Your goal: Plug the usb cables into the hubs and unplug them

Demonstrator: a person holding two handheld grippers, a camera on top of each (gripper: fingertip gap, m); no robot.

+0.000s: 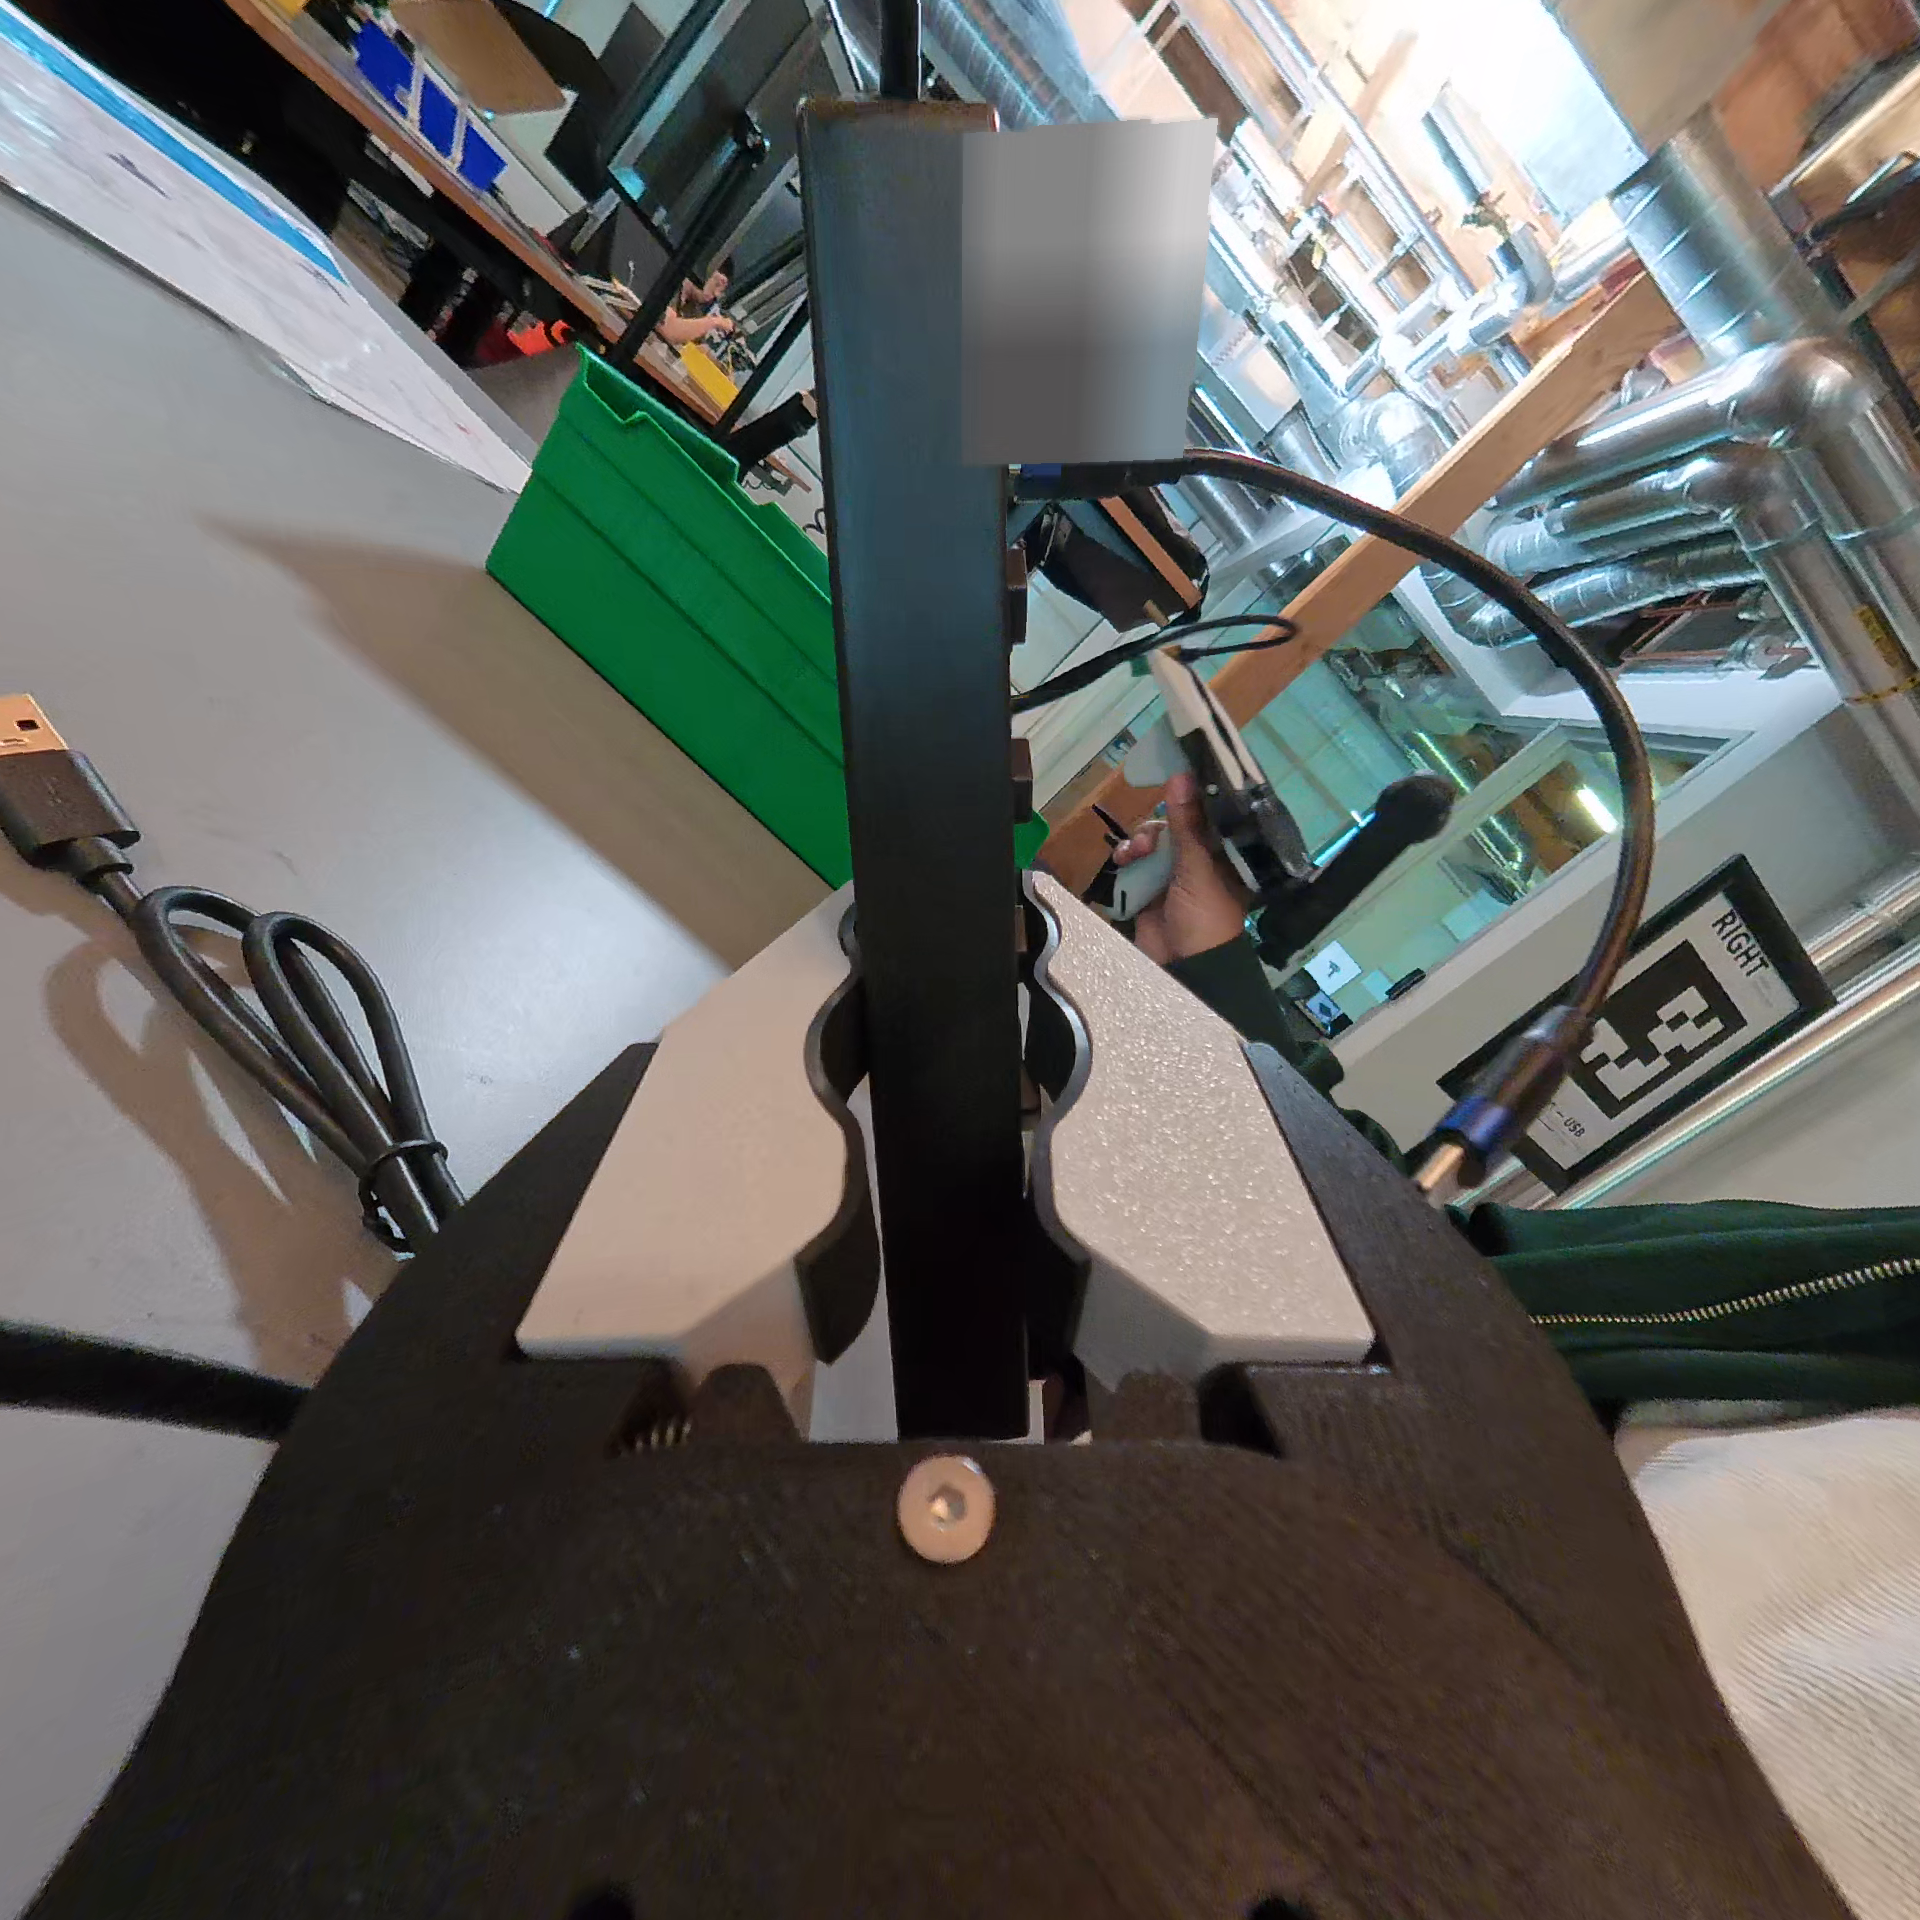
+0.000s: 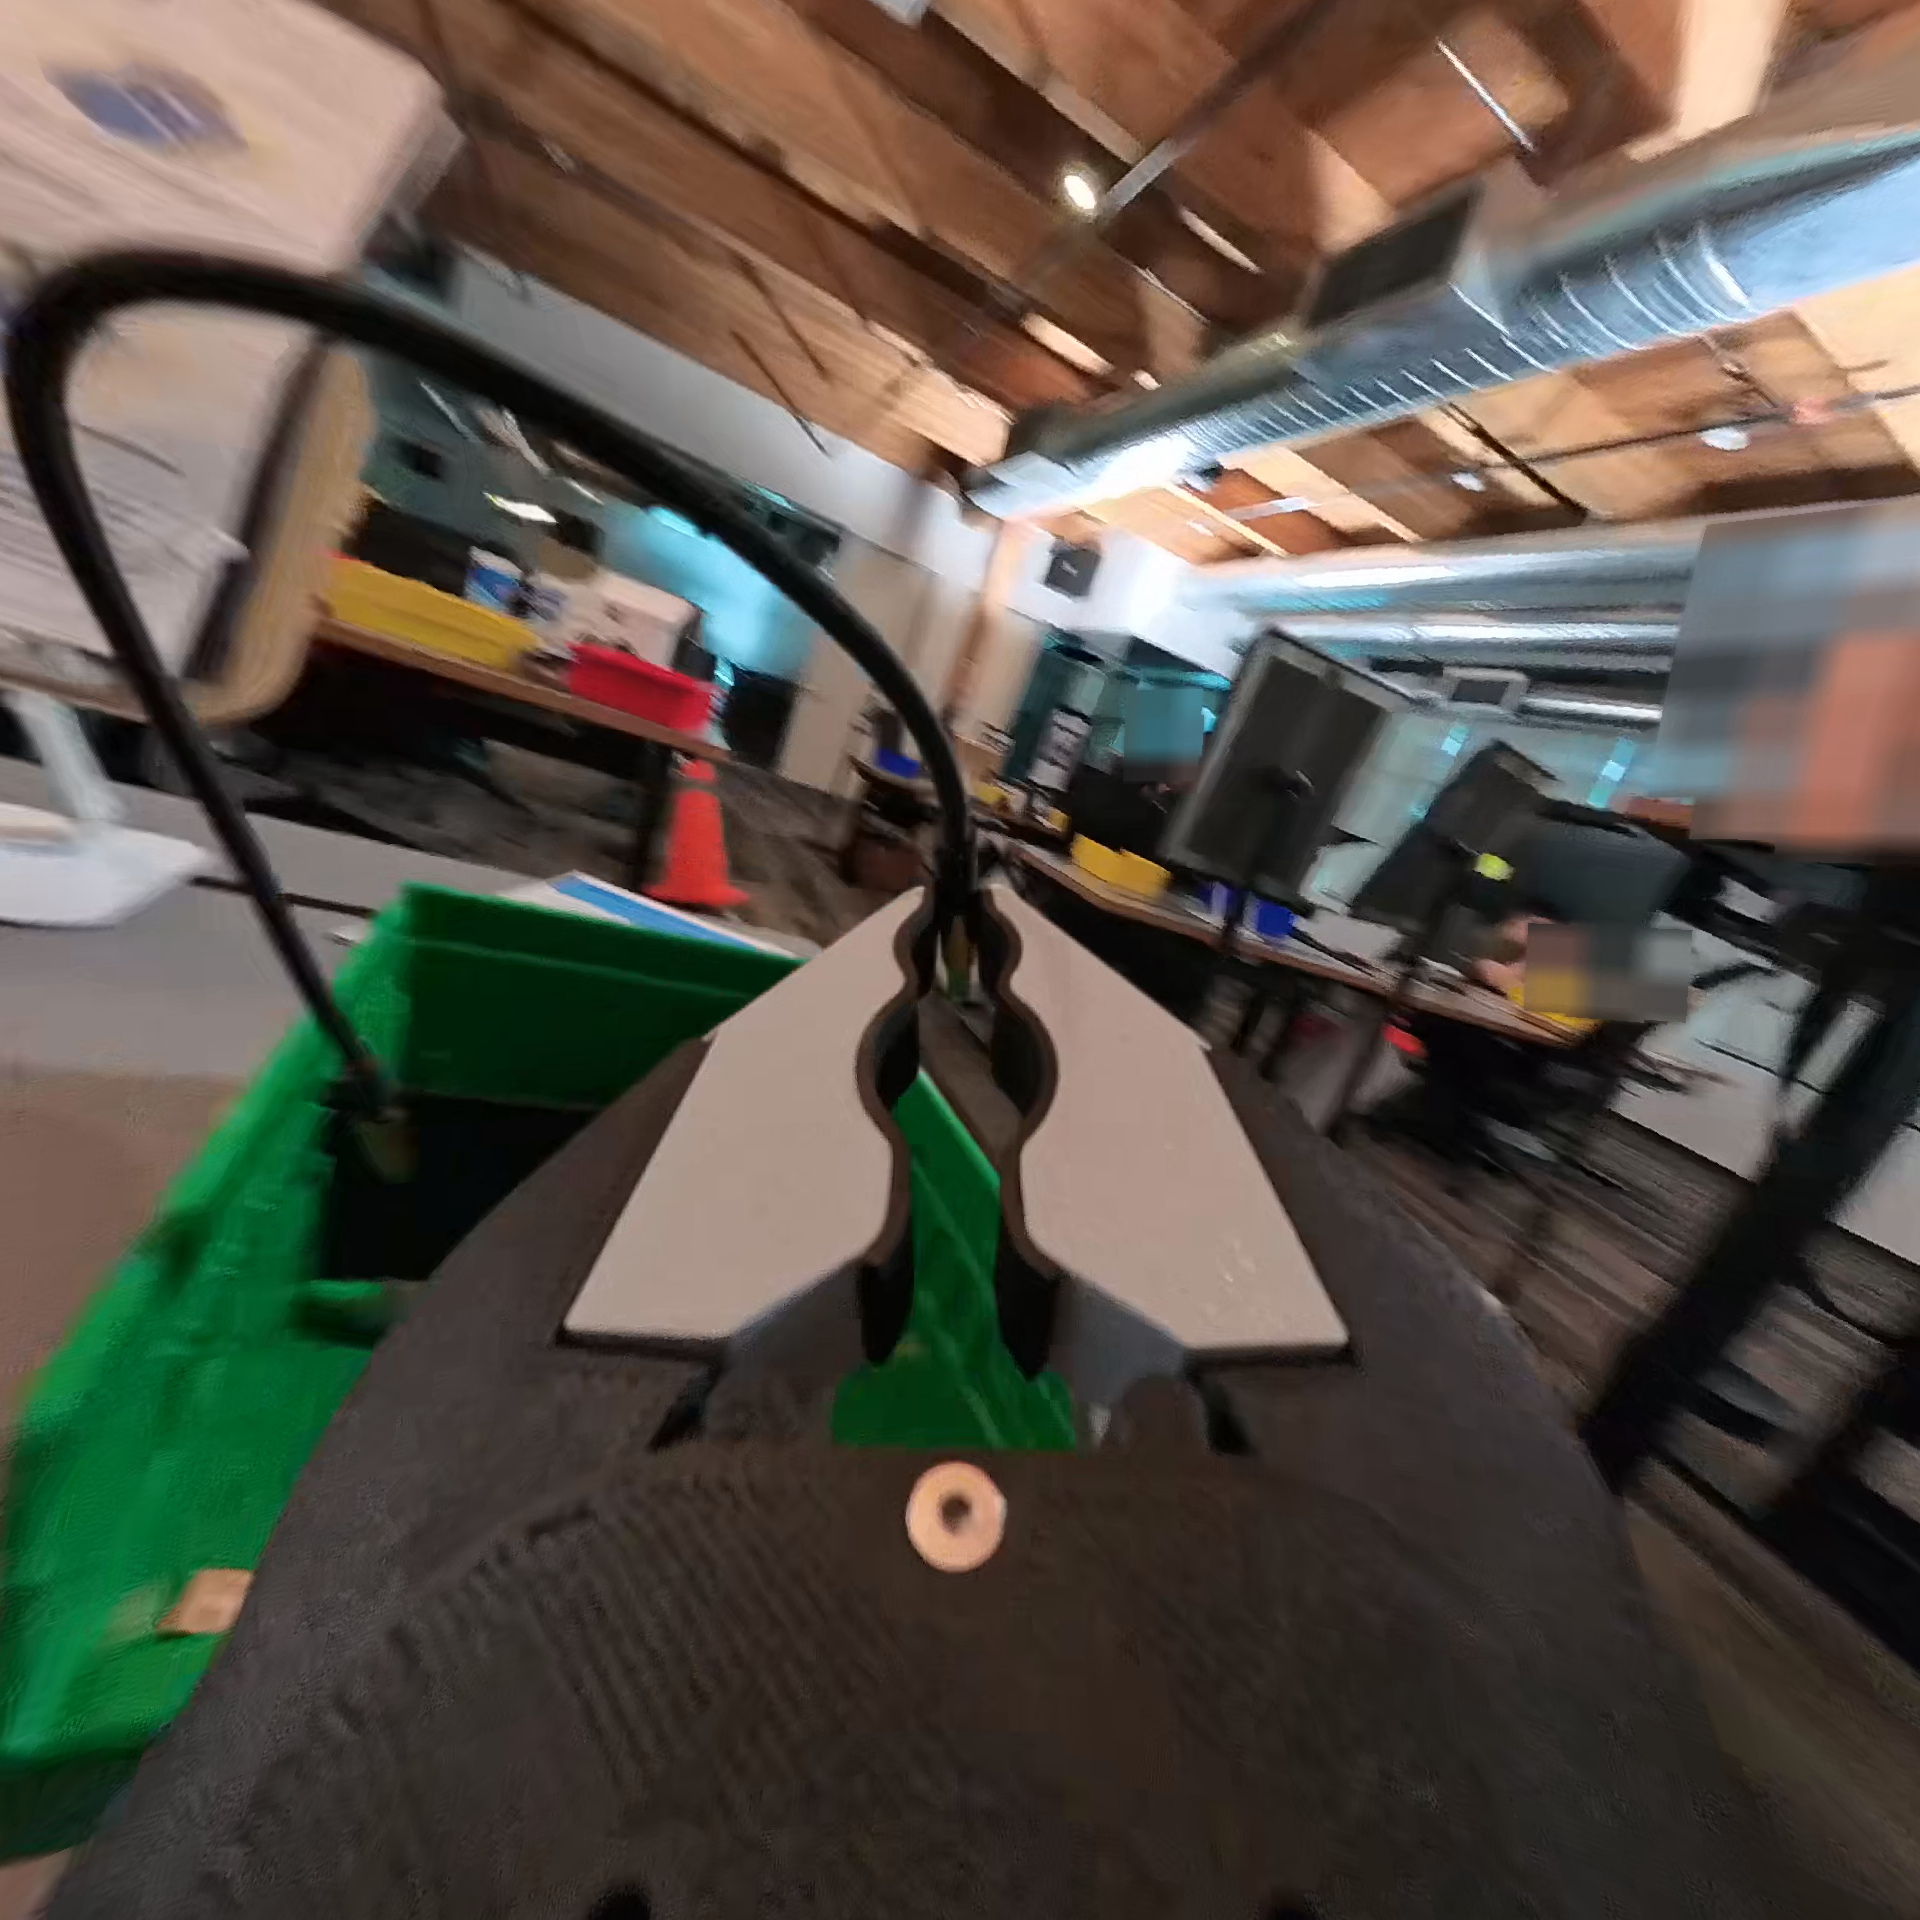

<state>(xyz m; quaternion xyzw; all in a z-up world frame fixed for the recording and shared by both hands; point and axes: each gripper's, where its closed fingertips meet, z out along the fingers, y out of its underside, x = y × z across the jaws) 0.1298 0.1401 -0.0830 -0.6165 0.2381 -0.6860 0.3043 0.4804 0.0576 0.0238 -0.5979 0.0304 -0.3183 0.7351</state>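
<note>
My left gripper (image 1: 940,920) is shut on a long black USB hub (image 1: 914,520) and holds it upright above the grey table (image 1: 312,603). A thick black cable (image 1: 1558,665) is plugged into the hub's right side near its top. It arcs down to a blue-collared plug (image 1: 1475,1127). My right gripper (image 2: 958,920) is shut on the plug end of a thin black USB cable (image 2: 582,436). That cable loops up and left, and its free plug (image 2: 382,1117) hangs over a green bin (image 2: 156,1403). The right gripper (image 1: 1205,748) also shows beyond the hub, in a hand.
A second black USB cable (image 1: 301,1039), tied in a coil, lies on the table at the left, its plug (image 1: 47,769) pointing away. The green bin (image 1: 675,592) stands behind the hub. A framed black-and-white marker (image 1: 1662,1018) and a dark green sleeve (image 1: 1714,1299) are at the right.
</note>
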